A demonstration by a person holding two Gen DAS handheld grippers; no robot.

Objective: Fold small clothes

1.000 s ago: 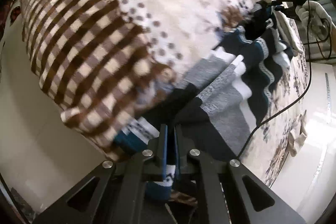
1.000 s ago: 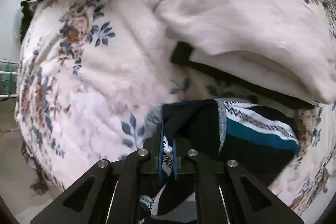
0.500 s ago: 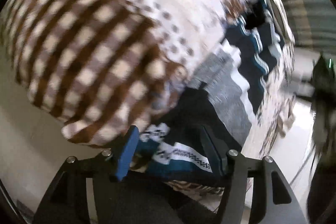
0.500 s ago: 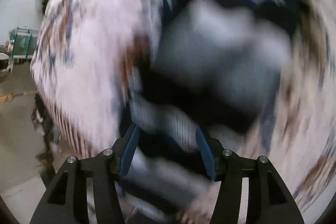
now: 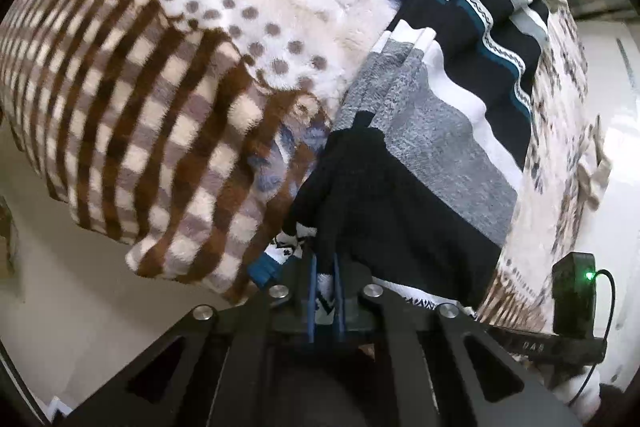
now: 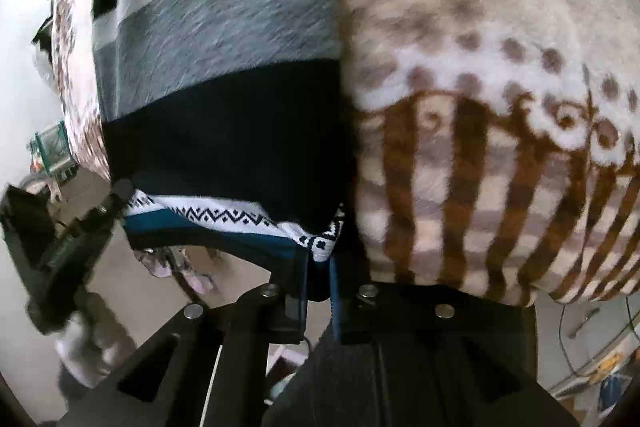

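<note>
1. The left gripper (image 5: 325, 291) is nearest in its own view: its blue-padded jaws have just been closing and are now clamped on the patterned white-and-teal hem of a striped knitted sweater (image 5: 420, 147), with cloth pinched between the pads.
2. The right gripper (image 6: 319, 281) has likewise just been closing, and its jaws now pinch the white band with the black zigzag at the sweater's hem, at the corner of the garment beside the blanket.
3. The sweater, in black, grey, white and teal bands, lies spread on the bed (image 5: 560, 131), which has a floral cream cover; its hem hangs over the bed's near edge.
4. In the right wrist view the left gripper (image 6: 116, 195) shows at the sweater's other hem corner, held by a white-gloved hand (image 6: 86, 343).
5. A fleecy blanket (image 5: 168, 99), cream with brown checks and grey dots, lies bunched along one side of the sweater, touching it.
6. Farther off, the sweater's teal and black bands run toward the bed's far end.
7. Pale floor (image 5: 616, 163) shows beyond the bed's side edge.
</note>
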